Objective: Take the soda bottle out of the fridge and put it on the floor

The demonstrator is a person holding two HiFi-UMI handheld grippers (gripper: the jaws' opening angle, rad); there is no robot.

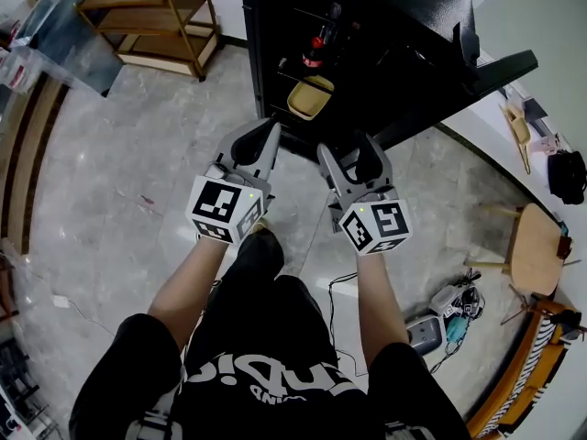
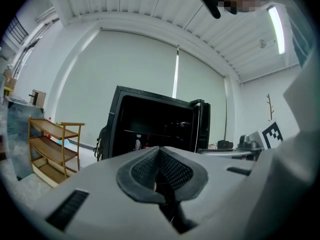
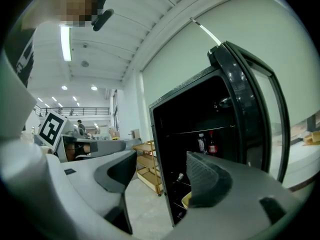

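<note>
Nothing is done yet. The fridge [image 1: 367, 53] stands open, and the soda bottle [image 3: 212, 144], dark with a red label, is upright on a shelf inside. The left gripper [image 1: 261, 145] is pressed together on nothing. The right gripper [image 1: 350, 159] is spread wide and empty. Both hang before the fridge, above the floor [image 1: 138, 181].

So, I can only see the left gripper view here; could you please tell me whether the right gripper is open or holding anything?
Observer: The right gripper is open, with nothing between its jaws.
Operator: Thank you. Where exactly is the soda bottle?
Observer: The soda bottle stands upright on an upper shelf in the fridge, beside a paler bottle.
Operator: And is anything below it?
Observer: A yellow container sits lower down in the fridge.
</note>
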